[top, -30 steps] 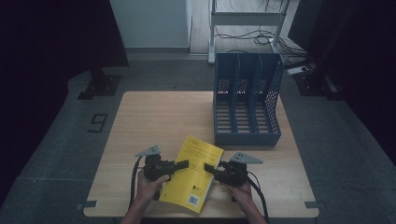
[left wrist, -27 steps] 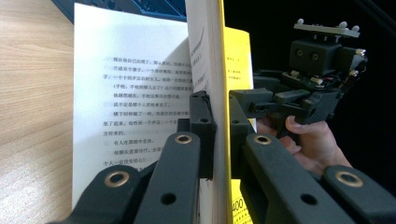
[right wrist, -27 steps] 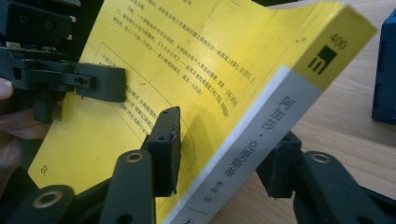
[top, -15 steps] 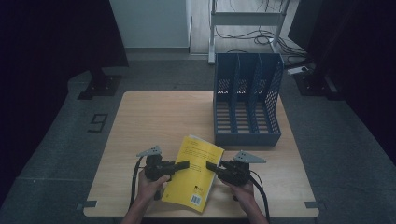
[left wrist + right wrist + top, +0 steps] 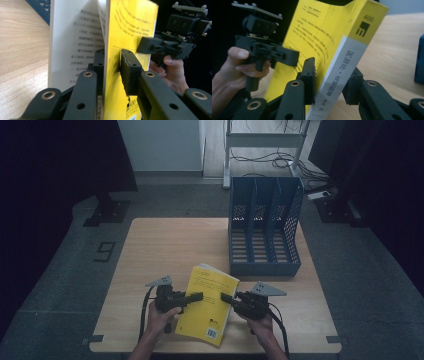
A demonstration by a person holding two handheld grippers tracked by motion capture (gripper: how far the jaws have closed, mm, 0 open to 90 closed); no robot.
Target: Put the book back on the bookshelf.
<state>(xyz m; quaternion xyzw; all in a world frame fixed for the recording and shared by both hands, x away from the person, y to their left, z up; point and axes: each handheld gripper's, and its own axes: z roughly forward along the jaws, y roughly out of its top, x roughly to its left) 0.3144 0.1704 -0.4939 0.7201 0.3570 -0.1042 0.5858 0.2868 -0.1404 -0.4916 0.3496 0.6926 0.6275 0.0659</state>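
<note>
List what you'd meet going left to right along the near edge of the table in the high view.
Left gripper → yellow book → right gripper, with the blue file organiser farther back to the right.

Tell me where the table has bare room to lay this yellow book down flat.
Widest bare patch: the table's left half, from its left edge to the blue file holder. A narrower strip lies right of the right gripper, below the holder. The front middle is crowded: the yellow book sits between the left gripper and the right.
</note>
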